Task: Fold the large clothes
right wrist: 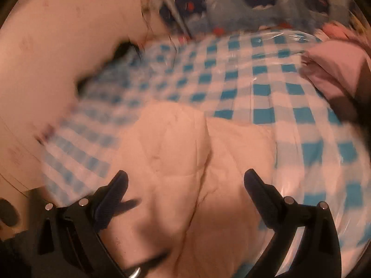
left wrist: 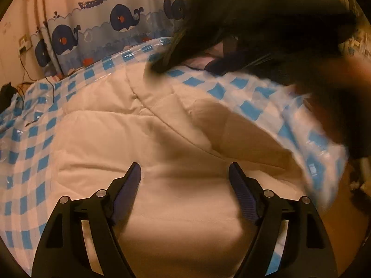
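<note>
The left gripper (left wrist: 184,173) at the bottom of its frame is spread wide and holds nothing, poised above the cream quilted garment (left wrist: 148,143) filling the centre. The right gripper (right wrist: 185,180) is likewise parted and empty over the same garment (right wrist: 185,162) at lower centre, its view blurred. This looks like the gap between folds; next, each claw likely needs to find an edge and clench it. Beneath lies a blue-checked plastic sheet (left wrist: 30,139), with a whale-print curtain (left wrist: 104,23) at upper left and something dark and blurred at upper right.
</note>
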Tool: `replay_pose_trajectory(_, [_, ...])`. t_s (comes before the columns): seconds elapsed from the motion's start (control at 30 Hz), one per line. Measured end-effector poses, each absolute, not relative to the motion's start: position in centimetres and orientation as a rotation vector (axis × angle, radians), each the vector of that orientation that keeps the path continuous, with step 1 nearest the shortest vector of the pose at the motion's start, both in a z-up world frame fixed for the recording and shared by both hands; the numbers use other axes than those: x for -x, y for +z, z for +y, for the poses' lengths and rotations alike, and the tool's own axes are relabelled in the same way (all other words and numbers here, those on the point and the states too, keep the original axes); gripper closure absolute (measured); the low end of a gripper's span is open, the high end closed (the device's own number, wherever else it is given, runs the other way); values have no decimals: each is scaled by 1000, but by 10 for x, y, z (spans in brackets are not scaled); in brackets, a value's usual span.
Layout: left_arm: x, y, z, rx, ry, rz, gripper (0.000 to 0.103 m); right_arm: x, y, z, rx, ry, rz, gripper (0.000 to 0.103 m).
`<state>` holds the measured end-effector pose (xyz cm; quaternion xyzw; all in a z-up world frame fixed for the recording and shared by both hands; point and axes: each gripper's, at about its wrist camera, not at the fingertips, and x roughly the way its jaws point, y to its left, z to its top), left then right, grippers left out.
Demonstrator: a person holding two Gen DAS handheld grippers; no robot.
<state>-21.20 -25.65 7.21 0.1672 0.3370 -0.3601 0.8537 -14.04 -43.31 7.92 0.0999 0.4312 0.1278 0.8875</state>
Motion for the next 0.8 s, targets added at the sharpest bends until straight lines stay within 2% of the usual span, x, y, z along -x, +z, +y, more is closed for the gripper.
replay_pose_trajectory(0.07, [220,98,-232,-277,-775,672,30,114,50,-423,-86,108,1001,7])
replay_pose_trajectory(0.17, [216,125,-184,-175,-720,596,29,114,10,-446,-211,64,1039,7])
replay_pose_trajectory(0.23, [191,124,-152,-79,-640,608,27,123,-9,-460,-268,53,1036,7])
replay_pose_trajectory(0.4, [112,63,-107,214,-567,892,27,136,-45,-485,-461,83,996,7])
replay_pose_trajectory(0.57, [101,25,-89,455,-690,1017,27,130,-18,-477,-388,74,1052,7])
replay_pose_trajectory(0.6, [98,17,-93,499,-731,1060,22,130,-17,-474,-379,73,1057,7])
replay_pose_trajectory(0.63, [100,15,-99,492,-726,1068,18,130,-21,-475,-398,76,1061,7])
replay_pose_trajectory(0.7, [111,22,-123,340,-700,1028,17,133,-32,-475,-472,66,1041,7])
replay_pose_trajectory(0.8, [128,46,-134,251,-699,949,22,147,-32,-464,-504,21,965,7])
